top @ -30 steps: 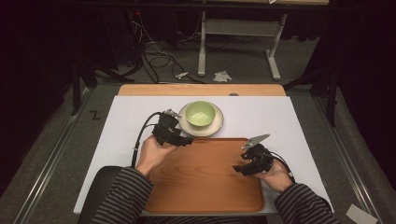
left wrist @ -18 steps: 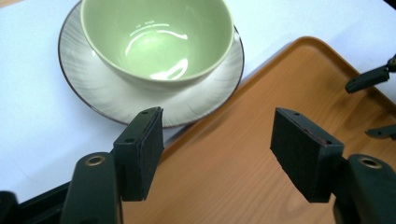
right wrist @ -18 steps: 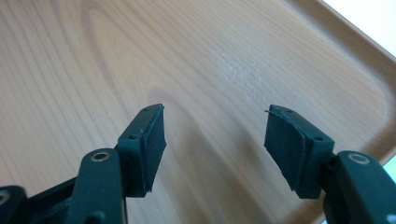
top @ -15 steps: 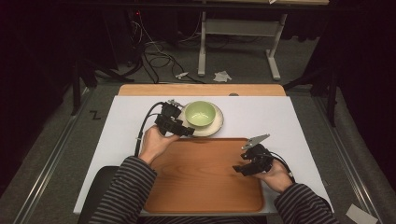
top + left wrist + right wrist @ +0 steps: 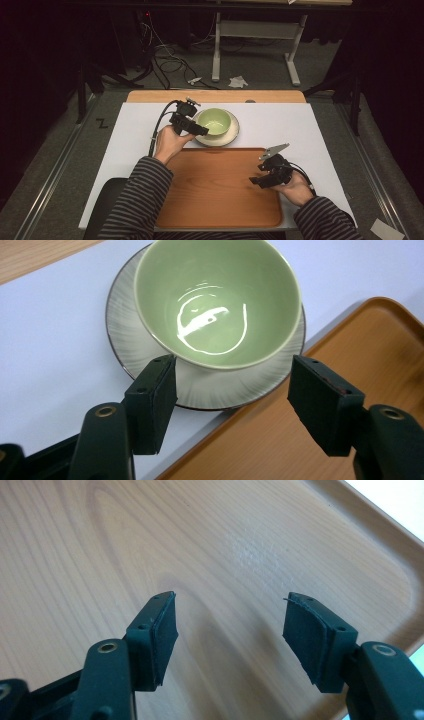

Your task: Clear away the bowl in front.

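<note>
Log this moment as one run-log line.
left gripper: open, at pale green ceramic bowl | bowl: on grey-rimmed saucer, empty | right gripper: open, over brown wooden tray

The person is wearing grey-and-black striped sleeves. Both grippers, left and right, are showing black jaws with dark pads, round rivets and screw holes; a grey plate is topping the right one.

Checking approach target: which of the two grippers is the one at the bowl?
The left gripper, jaws open at the near edge of the green bowl on its saucer. The right gripper hovers open over the wooden tray.
</note>
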Motion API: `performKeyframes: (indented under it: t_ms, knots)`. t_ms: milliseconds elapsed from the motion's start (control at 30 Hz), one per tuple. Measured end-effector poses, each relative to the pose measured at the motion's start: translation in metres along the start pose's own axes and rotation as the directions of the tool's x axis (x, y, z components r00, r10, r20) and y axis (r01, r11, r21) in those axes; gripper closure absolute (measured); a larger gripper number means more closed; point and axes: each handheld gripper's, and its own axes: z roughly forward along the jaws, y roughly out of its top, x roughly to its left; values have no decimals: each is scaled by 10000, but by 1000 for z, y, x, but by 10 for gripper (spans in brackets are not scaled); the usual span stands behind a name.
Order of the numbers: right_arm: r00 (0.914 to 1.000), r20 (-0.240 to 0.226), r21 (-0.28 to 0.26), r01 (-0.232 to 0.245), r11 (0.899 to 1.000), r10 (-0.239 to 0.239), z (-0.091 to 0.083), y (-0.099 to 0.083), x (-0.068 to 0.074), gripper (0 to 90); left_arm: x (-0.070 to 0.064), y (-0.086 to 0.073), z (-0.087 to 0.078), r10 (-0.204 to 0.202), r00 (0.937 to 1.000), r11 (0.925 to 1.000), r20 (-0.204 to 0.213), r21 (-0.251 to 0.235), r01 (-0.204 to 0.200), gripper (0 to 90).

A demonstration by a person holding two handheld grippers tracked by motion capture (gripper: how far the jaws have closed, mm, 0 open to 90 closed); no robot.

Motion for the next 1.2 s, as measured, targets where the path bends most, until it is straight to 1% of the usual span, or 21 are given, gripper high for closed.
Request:
performKeyframes:
  t_ms: [100,133,200,233,267,333,400,467,500,533,667,700,833,900,1033,1133,1200]
  knots:
    - [10000,35,19,-35,10000,35,0,0,1,398,0,3,7,91,9995,9999,-300,55,-89,376]
    - [10000,38,25,-26,10000,26,-1,0,1,398,1,4,9,250,9988,9995,-409,177,-243,378]
    - [10000,-1,8,0,10000,0,0,0,0,398,1,7,13,380,9978,9990,-539,248,-367,382]
    - [10000,-3,27,-21,10000,21,0,0,0,398,1,7,13,380,9978,9990,-539,248,-367,388]
    - [10000,-4,23,-24,10000,24,0,0,0,398,2,11,19,338,9973,9992,-658,254,-322,388]
    - [10000,11,-21,-14,10000,14,-1,0,0,398,2,13,25,231,9968,9994,-763,281,-210,394]
    - [10000,9,-17,-15,10000,15,-1,0,0,399,2,15,30,265,9956,9992,-894,307,-239,398]
    - [10000,10,-18,-3,10000,3,-1,0,1,399,3,16,34,141,9951,9994,-980,317,-110,407]
    - [10000,-5,-14,-2,10000,2,-1,0,1,398,4,17,38,146,9941,9993,-1078,348,-109,409]
    - [10000,-32,1,-8,10000,8,0,0,0,399,5,18,39,236,9930,9989,-1159,437,-187,410]
    - [10000,-44,-41,-22,10000,22,-1,0,0,399,9,22,49,203,9892,9987,-1453,499,-132,419]
    - [10000,-47,-40,-22,10000,22,-1,0,0,398,10,24,51,104,9889,9991,-1483,425,-41,432]
    - [9999,-76,-73,-73,9999,72,-2,-1,-1,399,14,25,60,-145,9856,9986,-1687,485,230,460]
    - [9999,-72,-65,-129,9999,129,-1,-1,-1,399,17,26,63,-209,9842,9981,-1758,534,307,481]
    - [10000,-85,-71,-40,10000,39,-2,0,-1,399,21,25,71,-382,9816,9967,-1869,629,508,525]
    - [9999,-102,-66,-56,10000,56,-1,0,-1,399,25,24,76,-467,9795,9956,-1962,700,615,566]
    - [9999,-96,-38,-75,10000,75,-1,0,-1,399,28,25,79,-598,9769,9945,-2053,720,760,588]
